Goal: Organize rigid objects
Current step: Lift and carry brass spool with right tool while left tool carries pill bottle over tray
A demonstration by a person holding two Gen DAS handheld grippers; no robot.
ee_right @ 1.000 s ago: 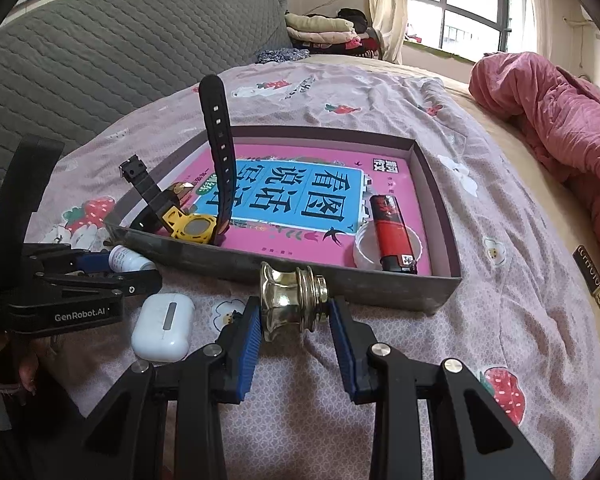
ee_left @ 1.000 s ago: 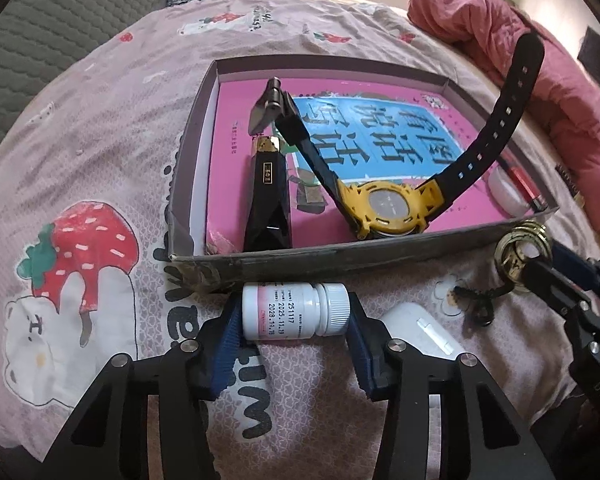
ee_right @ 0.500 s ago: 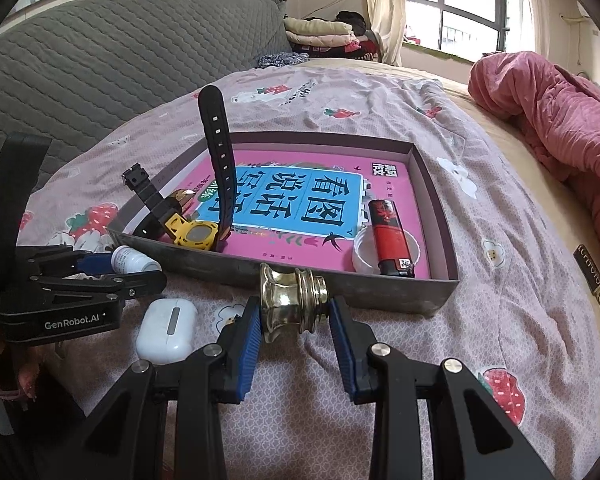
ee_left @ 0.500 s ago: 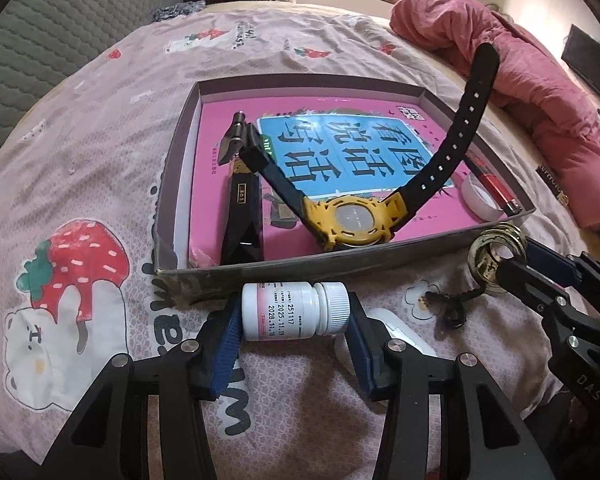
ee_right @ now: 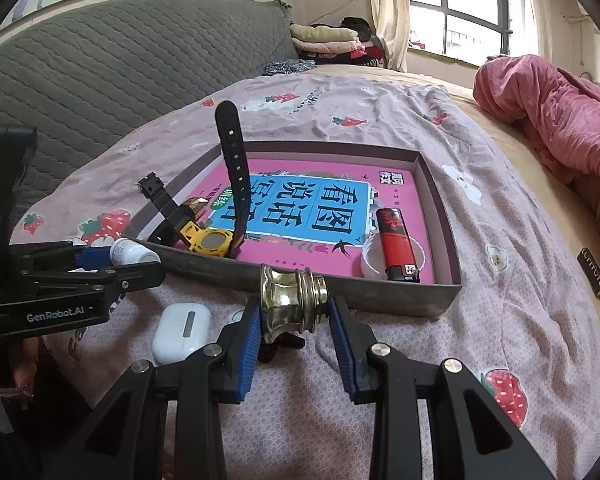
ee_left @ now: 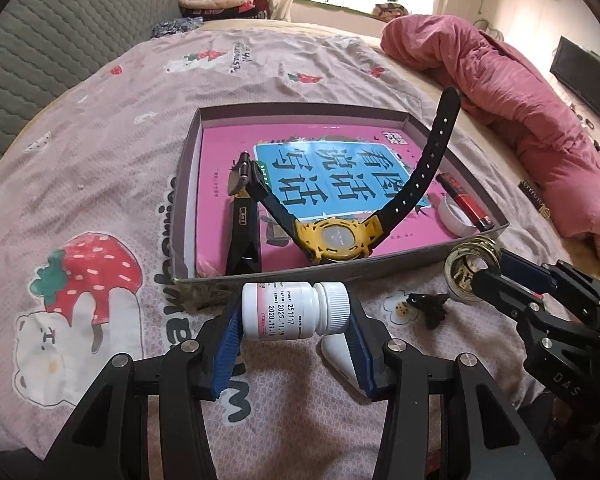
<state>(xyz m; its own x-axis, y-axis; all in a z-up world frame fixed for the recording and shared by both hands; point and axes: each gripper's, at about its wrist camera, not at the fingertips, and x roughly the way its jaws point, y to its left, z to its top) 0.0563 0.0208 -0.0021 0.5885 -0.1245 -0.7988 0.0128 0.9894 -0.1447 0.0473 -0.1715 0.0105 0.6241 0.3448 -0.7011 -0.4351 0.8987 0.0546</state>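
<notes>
Both grippers carry a load above the bed point(ee_left: 112, 168), just short of the near wall of the shallow box point(ee_left: 380, 270). The left gripper point(ee_left: 296, 314) holds a white pill bottle point(ee_left: 288, 310) lying crosswise, its base and its ribbed cap pressed between the blue fingers point(ee_left: 228, 344). The right gripper point(ee_right: 294, 308) clamps a brass knob point(ee_right: 292, 300), likewise sideways, with the fingers set narrow on its two ends.

Inside the box a pink book point(ee_right: 328, 216) covers the floor. On it lie a yellow watch point(ee_left: 336, 238) with one strap standing up, a black clip point(ee_left: 242, 236) at the left, and a red lighter point(ee_right: 396, 240) across a white lid point(ee_right: 370, 258) at the right.

To do the step well, each load should clear the near wall before it descends. The bottle suits the free strip of book between clip and watch, or the open far half; approached low, it would likely catch the raised strap. The knob suits the gap between watch and lighter. Both are round and may roll when released, so set them down flat before the fingers part.

A white earbud case point(ee_right: 180, 330) and a small dark object point(ee_left: 428, 308), possibly a hair clip, lie on the bed outside the box.
</notes>
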